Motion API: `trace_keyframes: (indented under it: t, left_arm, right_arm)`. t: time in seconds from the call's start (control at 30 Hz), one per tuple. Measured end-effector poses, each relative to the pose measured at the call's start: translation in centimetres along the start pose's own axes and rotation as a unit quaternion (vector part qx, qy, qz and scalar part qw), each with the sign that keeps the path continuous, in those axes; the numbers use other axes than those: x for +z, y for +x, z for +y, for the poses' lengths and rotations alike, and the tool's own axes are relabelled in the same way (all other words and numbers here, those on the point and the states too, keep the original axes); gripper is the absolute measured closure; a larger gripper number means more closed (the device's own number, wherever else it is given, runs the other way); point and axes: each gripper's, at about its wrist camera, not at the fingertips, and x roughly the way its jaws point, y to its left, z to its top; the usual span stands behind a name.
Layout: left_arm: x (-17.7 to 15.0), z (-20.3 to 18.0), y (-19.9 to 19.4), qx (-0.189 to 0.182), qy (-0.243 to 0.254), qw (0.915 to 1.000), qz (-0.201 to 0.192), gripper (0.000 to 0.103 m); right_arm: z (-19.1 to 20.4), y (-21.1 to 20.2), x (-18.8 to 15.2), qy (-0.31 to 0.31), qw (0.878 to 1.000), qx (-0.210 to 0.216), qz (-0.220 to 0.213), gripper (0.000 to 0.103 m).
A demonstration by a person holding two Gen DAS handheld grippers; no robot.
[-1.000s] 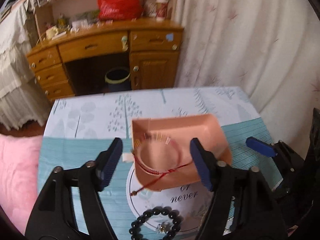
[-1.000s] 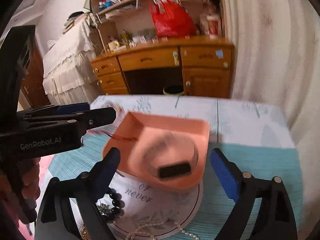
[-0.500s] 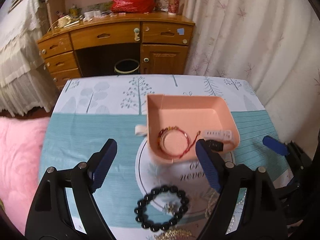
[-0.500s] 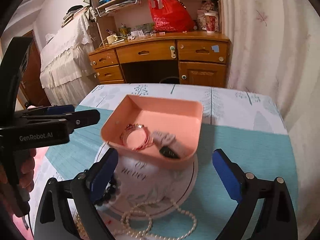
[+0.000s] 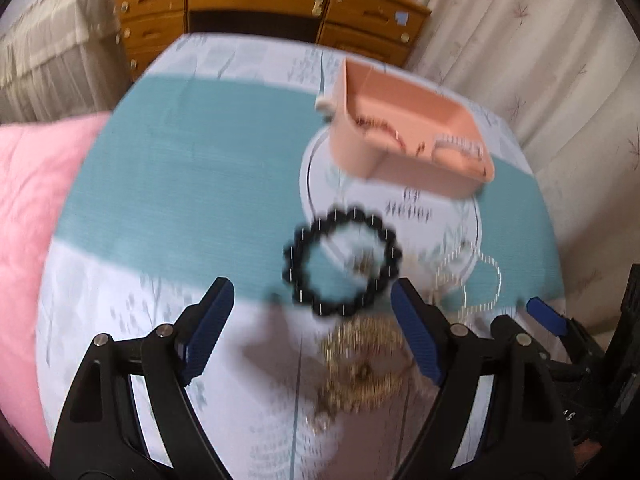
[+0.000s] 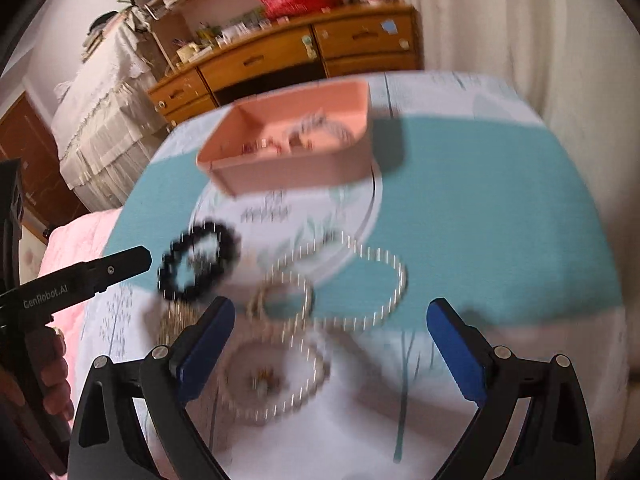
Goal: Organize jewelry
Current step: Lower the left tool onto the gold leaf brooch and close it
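Note:
A pink tray [image 5: 400, 168] [image 6: 288, 174] sits on a round white mat [image 5: 424, 224] and holds a red string bracelet [image 5: 380, 126] and a pale bracelet [image 5: 456, 146]. A black bead bracelet [image 5: 340, 264] [image 6: 196, 264] lies at the mat's near edge. A gold chain pile [image 5: 360, 364] lies below it. A pearl necklace [image 6: 328, 292] [image 5: 472, 280] coils to its right. My left gripper [image 5: 312, 336] is open and empty just short of the black bracelet. My right gripper [image 6: 330, 350] is open and empty above the pearls. Both views are blurred.
The round table carries a teal-and-white tree-print cloth [image 5: 180, 168]. A pink cushion [image 5: 28, 220] lies to the left. A wooden desk [image 6: 304, 52] and a curtain [image 6: 520, 40] stand behind. The left gripper's arm [image 6: 80, 276] shows in the right wrist view.
Both grippers have pulled back from the pink tray and tilted down. The black bracelet, gold chain and pearls now lie between and in front of the fingers. The tray stays on the mat.

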Motion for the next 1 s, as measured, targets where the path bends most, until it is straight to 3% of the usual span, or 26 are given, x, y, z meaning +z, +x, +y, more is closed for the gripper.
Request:
trace_keyframes:
  t: [0.13,0.27,0.43,0.77,1.0]
  left_arm:
    - [-2.0,-0.1,0.3,-0.011,-0.013,0.9995,0.028,0.024]
    - [-3.4,-0.9,0.6,-0.033,-0.023,0.9972,0.062,0.024]
    - [-4.1,-2.5,0.8,-0.030,-0.004,0.9972,0.069,0.024]
    - [-3.9,-4.0,2.1,-0.016,0.027,0.9966,0.076,0.024]
    - [-3.8,-5.0,2.8,0.011,0.059,0.9966,0.056,0.024]
  right_arm:
    - [1.3,-0.8,-2.7,-0.009,1.000,0.000,0.016,0.005]
    - [3.3,-1.0,-5.5,-0.061,0.998,-0.011,0.027,0.005]
    - [5.3,-0.7,-7.3,-0.129,0.991,-0.039,0.018,0.005]
    - [6.6,0.3,-6.8,-0.183,0.982,-0.038,0.009,0.005]
    - [7.3,1.3,-6.1,-0.184,0.983,-0.025,0.000,0.004]
